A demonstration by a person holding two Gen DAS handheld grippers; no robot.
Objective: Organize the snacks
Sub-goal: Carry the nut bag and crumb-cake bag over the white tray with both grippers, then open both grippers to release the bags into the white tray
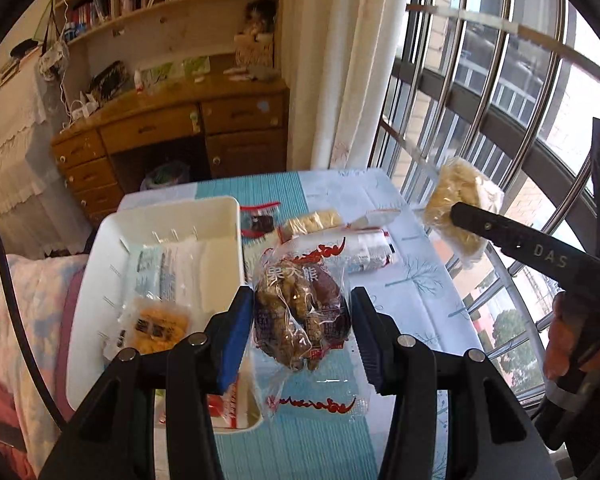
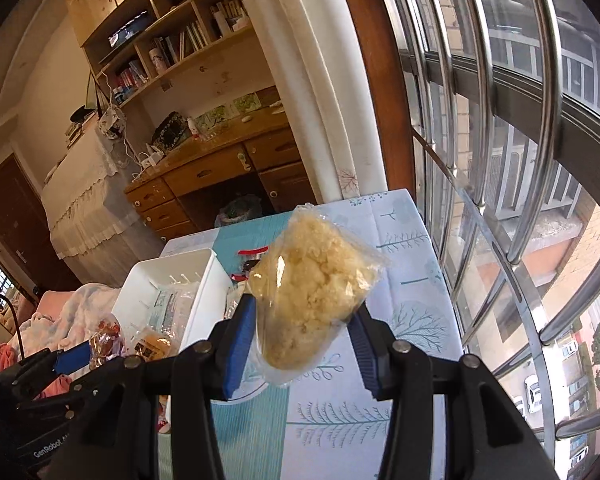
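Observation:
My left gripper is shut on a clear bag of brown snacks with red print, held just right of the white bin. The bin holds white and pale blue packets and a yellow snack packet. My right gripper is shut on a clear bag of pale yellow puffed snack, held up above the table; it also shows at the right of the left wrist view. Loose on the table lie a pale yellow bar, a white packet and a dark red-edged packet.
The table wears a blue and white tree-print cloth. A barred window runs along its right side. A wooden desk and bookshelves stand behind. Bedding lies left of the bin.

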